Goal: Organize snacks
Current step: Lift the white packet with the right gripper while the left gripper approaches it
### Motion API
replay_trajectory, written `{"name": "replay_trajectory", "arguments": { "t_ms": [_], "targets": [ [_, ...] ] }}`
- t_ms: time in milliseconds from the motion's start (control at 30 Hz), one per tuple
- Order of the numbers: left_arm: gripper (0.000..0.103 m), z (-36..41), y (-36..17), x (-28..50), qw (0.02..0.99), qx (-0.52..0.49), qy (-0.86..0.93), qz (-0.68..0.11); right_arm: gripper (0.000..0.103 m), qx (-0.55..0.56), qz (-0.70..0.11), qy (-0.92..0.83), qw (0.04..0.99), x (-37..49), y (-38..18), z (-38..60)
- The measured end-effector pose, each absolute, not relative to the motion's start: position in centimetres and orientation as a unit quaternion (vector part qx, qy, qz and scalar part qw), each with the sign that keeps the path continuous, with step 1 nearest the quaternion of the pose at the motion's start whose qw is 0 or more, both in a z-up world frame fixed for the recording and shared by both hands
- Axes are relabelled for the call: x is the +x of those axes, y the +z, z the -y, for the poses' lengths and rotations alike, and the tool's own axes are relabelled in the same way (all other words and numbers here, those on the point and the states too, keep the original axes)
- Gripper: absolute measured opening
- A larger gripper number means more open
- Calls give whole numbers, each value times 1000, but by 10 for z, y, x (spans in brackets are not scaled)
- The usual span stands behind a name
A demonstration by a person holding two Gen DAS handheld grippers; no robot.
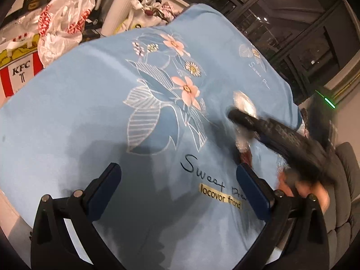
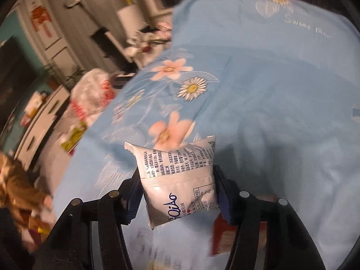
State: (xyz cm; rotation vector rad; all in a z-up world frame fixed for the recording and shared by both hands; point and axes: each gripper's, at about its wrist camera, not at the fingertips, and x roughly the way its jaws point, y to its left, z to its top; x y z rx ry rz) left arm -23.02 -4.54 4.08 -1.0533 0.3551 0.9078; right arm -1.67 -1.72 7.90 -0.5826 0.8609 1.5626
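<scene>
My right gripper (image 2: 177, 193) is shut on a white snack packet (image 2: 177, 177) with blue lettering and holds it above the light-blue flowered cloth (image 2: 270, 90). In the left wrist view the right gripper (image 1: 238, 114) comes in blurred from the right with the silvery packet (image 1: 244, 102) at its tip. My left gripper (image 1: 177, 177) is open and empty, low over the cloth (image 1: 78, 101) near the "Sweet" print. A red packet (image 2: 221, 236) lies blurred on the cloth under my right fingers.
A red-and-white KFC bag (image 1: 15, 72) and a crumpled white plastic bag (image 1: 65, 22) sit at the cloth's far left edge. White cabinets (image 2: 42, 121) and a brownish blurred heap (image 2: 18, 189) lie to the left. Dark windows (image 1: 292, 22) are behind.
</scene>
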Motion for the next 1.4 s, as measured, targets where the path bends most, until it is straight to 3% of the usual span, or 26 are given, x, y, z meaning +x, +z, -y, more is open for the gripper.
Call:
{"name": "replay_trajectory", "arguments": {
  "t_ms": [233, 333, 500, 567, 700, 1000, 1400],
  "targets": [
    [102, 60, 36, -211, 762, -474, 392, -202, 60, -324, -347, 656, 587, -30, 71, 98],
    [102, 64, 30, -206, 760, -476, 387, -215, 62, -336, -388, 634, 579, -22, 49, 101],
    [102, 69, 29, -195, 769, -445, 392, -240, 71, -214, -492, 625, 566, 15, 50, 123],
    [102, 69, 29, -195, 771, -455, 379, -237, 80, -126, -552, 623, 540, 39, 51, 140],
    [102, 63, 24, -198, 769, -525, 296, -210, 81, -30, -598, 612, 517, 69, 45, 168],
    [102, 57, 9, -192, 734, -620, 165, -224, 82, 25, -660, 588, 467, 70, 15, 174],
    [99, 59, 15, -185, 742, -612, 187, -201, 82, 81, -686, 541, 479, 66, -7, 167]
  ]
}}
